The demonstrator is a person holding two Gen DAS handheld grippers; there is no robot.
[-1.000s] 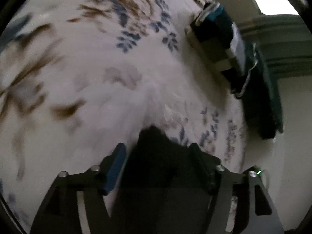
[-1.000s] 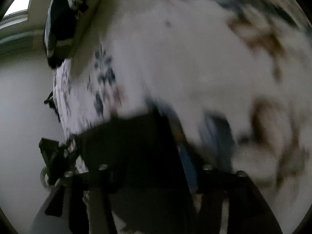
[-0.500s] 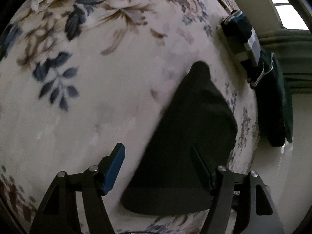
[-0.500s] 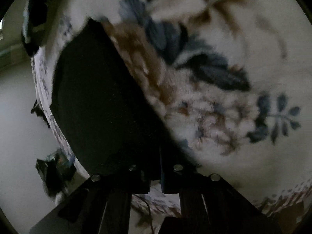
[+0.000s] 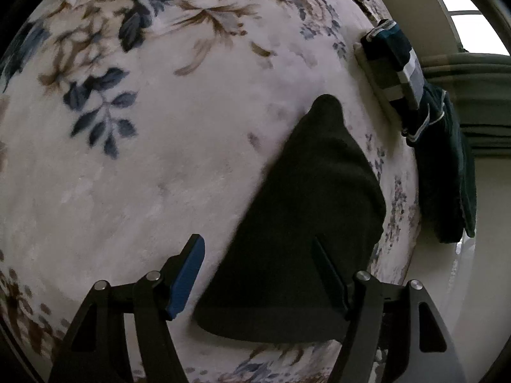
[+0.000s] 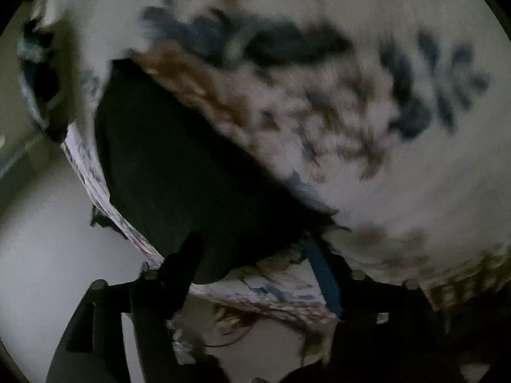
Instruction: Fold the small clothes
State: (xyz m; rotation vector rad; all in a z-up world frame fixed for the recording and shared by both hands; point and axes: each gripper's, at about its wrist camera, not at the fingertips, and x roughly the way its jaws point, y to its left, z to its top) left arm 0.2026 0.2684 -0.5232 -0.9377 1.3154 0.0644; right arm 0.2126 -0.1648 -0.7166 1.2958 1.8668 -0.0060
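Observation:
A small black garment (image 5: 306, 223) lies flat on the floral blanket (image 5: 159, 166), near the bed's edge. My left gripper (image 5: 258, 255) hovers open over its near end; the blue pad (image 5: 188, 274) is beside the cloth and does not touch it. In the blurred right wrist view the same black garment (image 6: 179, 166) fills the lower left. My right gripper (image 6: 252, 252) has its jaws opening, with the garment's near corner showing between them and no pad pressing on it.
A stack of folded teal and striped clothes (image 5: 396, 60) sits at the blanket's far right edge, with a dark teal piece (image 5: 447, 175) hanging over the side. The blanket's edge (image 6: 95, 191) drops to a pale floor (image 6: 48, 255).
The black garment went from bunched between the left fingers to lying flat. The right gripper, shut on the garment's edge half a second ago, has opened and let go while rolling.

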